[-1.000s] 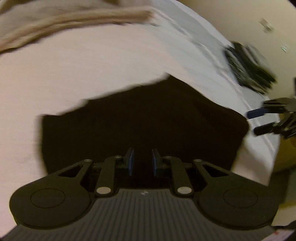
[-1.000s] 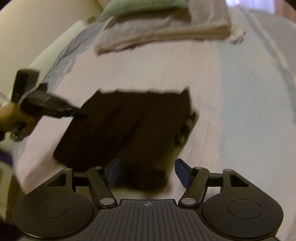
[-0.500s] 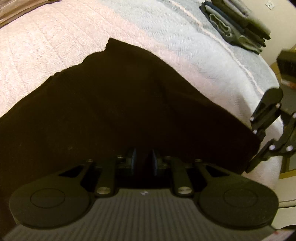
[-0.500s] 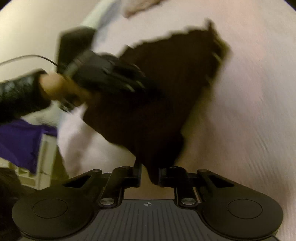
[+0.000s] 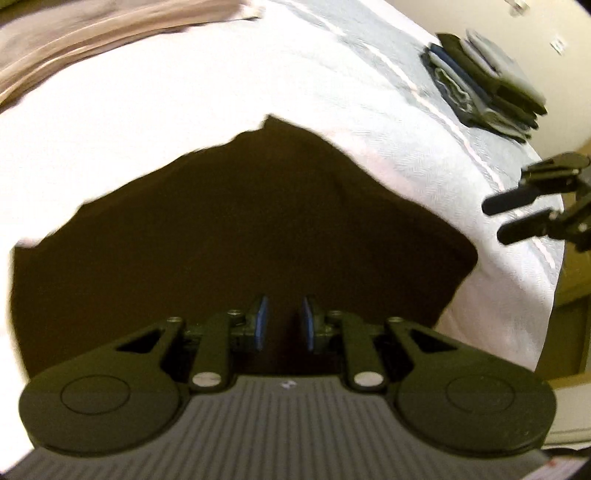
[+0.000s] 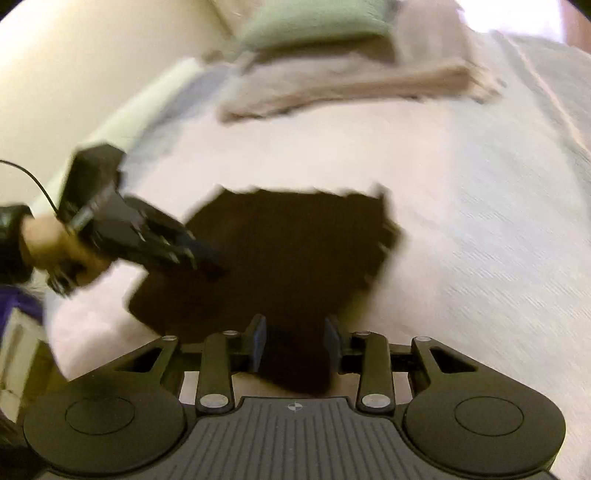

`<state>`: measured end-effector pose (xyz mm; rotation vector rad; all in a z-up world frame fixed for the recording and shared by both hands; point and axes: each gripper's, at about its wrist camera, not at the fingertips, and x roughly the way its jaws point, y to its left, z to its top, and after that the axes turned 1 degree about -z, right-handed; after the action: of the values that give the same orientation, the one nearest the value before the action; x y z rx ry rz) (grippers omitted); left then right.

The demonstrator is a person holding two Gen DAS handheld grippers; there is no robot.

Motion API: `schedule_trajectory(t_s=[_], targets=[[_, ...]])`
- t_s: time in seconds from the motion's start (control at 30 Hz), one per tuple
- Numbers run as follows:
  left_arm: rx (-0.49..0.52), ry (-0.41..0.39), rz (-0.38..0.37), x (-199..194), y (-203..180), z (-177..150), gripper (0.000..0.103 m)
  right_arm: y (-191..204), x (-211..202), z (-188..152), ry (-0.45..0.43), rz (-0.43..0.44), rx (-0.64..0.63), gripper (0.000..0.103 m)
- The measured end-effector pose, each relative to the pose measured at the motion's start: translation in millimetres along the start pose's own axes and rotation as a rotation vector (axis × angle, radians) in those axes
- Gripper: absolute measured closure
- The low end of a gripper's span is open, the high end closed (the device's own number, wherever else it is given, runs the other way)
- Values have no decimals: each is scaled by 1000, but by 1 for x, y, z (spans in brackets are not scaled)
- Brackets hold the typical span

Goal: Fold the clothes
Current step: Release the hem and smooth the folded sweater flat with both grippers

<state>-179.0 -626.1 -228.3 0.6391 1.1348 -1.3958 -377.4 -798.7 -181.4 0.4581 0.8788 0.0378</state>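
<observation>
A dark brown garment (image 5: 258, 221) lies folded flat on the pale bedspread (image 5: 184, 110), near its front edge. My left gripper (image 5: 284, 321) hovers low over the garment's near side, its blue pads a narrow gap apart with only dark cloth showing below. In the right wrist view the garment (image 6: 295, 251) reaches under my right gripper (image 6: 295, 343), which stands open with a corner of cloth lying between the fingers. The left gripper (image 6: 207, 258) comes in from the left, held by a hand (image 6: 44, 236). The right gripper (image 5: 513, 218) appears at the bed's right edge, fingers apart.
A stack of folded dark clothes (image 5: 484, 92) sits at the far right of the bed. A beige pile (image 6: 351, 85) with a green piece (image 6: 314, 22) on top lies at the back. The bedspread (image 6: 461, 240) drops off at the left and front edges.
Half a second ago my right gripper was shut on a corner of the garment and held it up. Now it is open and the garment lies flat. The left gripper has drawn back a little.
</observation>
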Motion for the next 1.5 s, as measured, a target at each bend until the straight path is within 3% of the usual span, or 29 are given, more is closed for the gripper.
schedule_trajectory(t_s=[0.07, 0.13, 0.23, 0.37, 0.6, 0.77, 0.8, 0.83, 0.97, 1.13, 1.27, 1.4, 1.5], targets=[[-40, 4, 34, -8, 8, -20, 88, 17, 23, 1, 21, 42, -68, 71], [-68, 22, 85, -11, 21, -43, 88, 19, 52, -12, 81, -1, -113, 71], [-125, 84, 132, 4, 41, -75, 93, -8, 80, -46, 162, -56, -55, 71], [-194, 60, 116, 1, 67, -99, 96, -19, 72, -54, 162, -54, -39, 70], [-229, 48, 161, -24, 84, -119, 97, -16, 74, -52, 204, -88, -85, 65], [-228, 53, 141, -41, 93, -141, 97, -2, 71, -47, 220, -189, -96, 56], [-218, 52, 141, -45, 95, -144, 97, 5, 68, -45, 225, -257, -100, 46], [-204, 50, 140, -50, 97, -147, 97, 14, 65, -43, 224, -314, -110, 44], [-127, 21, 125, -82, 113, -160, 90, 84, 62, -33, 184, -524, -248, 43], [36, -44, 58, -115, 144, -165, 90, 208, 107, -35, 119, -512, -400, 41], [175, 13, 37, -121, 165, -166, 90, 287, 179, -47, 179, -470, -519, 41], [200, 92, 49, -122, 187, -166, 90, 319, 220, -48, 221, -469, -498, 41], [190, 112, 49, -127, 199, -167, 90, 331, 238, -46, 233, -523, -492, 41]])
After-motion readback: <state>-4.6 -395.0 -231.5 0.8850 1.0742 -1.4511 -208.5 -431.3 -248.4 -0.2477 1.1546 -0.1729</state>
